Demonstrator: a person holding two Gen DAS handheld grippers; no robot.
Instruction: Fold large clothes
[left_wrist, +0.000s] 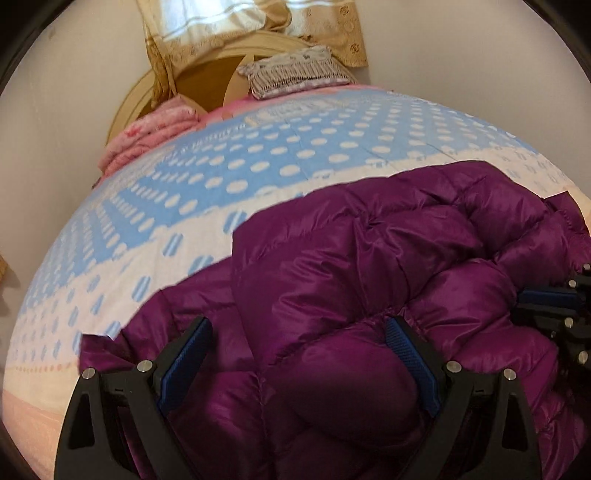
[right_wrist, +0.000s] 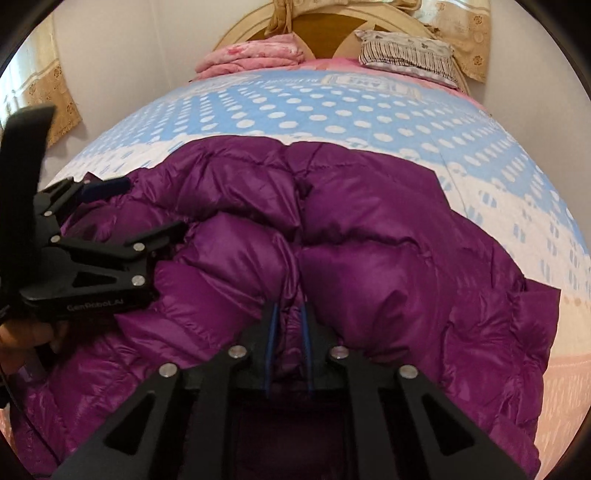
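A puffy purple down jacket (left_wrist: 369, 258) lies bunched on the bed and fills the lower half of both views (right_wrist: 369, 240). My left gripper (left_wrist: 299, 332) is open, its blue-padded fingers (left_wrist: 188, 354) straddling a bulge of the jacket's near edge. My right gripper (right_wrist: 290, 317) is shut on a fold of the jacket, with purple fabric pinched between its blue pads (right_wrist: 273, 332). The left gripper also shows at the left of the right wrist view (right_wrist: 122, 210), open, over the jacket. The right gripper shows at the right edge of the left wrist view (left_wrist: 554, 306).
The bed has a blue sheet with white dots (left_wrist: 258, 155). Folded pink blankets (right_wrist: 251, 55) and a patterned pillow (right_wrist: 406, 51) lie by the round wooden headboard (right_wrist: 332, 22). Walls and tan curtains (left_wrist: 332, 29) stand behind the bed.
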